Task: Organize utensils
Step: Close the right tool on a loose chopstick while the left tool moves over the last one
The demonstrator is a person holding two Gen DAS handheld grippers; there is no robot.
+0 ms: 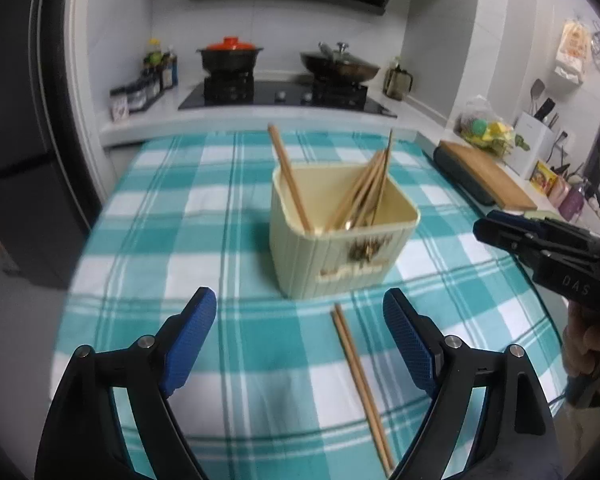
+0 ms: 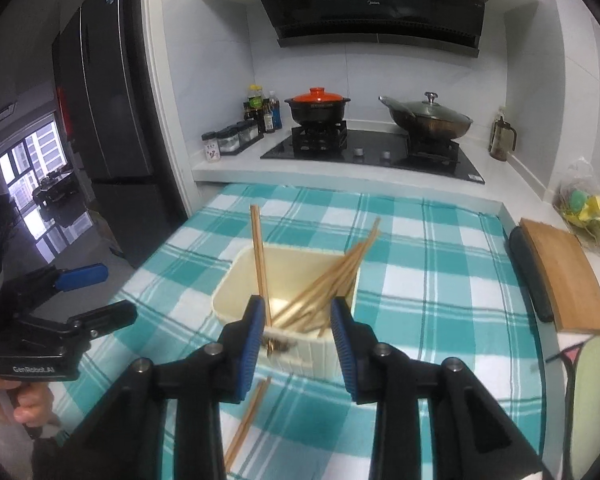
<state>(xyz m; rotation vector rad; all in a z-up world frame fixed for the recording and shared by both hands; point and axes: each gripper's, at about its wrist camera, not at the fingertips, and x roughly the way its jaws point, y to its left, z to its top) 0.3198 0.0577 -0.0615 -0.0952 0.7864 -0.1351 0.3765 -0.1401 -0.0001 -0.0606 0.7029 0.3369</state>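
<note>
Left wrist: chopsticks (image 1: 360, 384) between tool (image 1: 300, 320) fingers.

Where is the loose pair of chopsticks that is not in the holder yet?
In the left wrist view the chopstick pair lies flat on the checked tablecloth, just in front of the cream utensil box.
</note>
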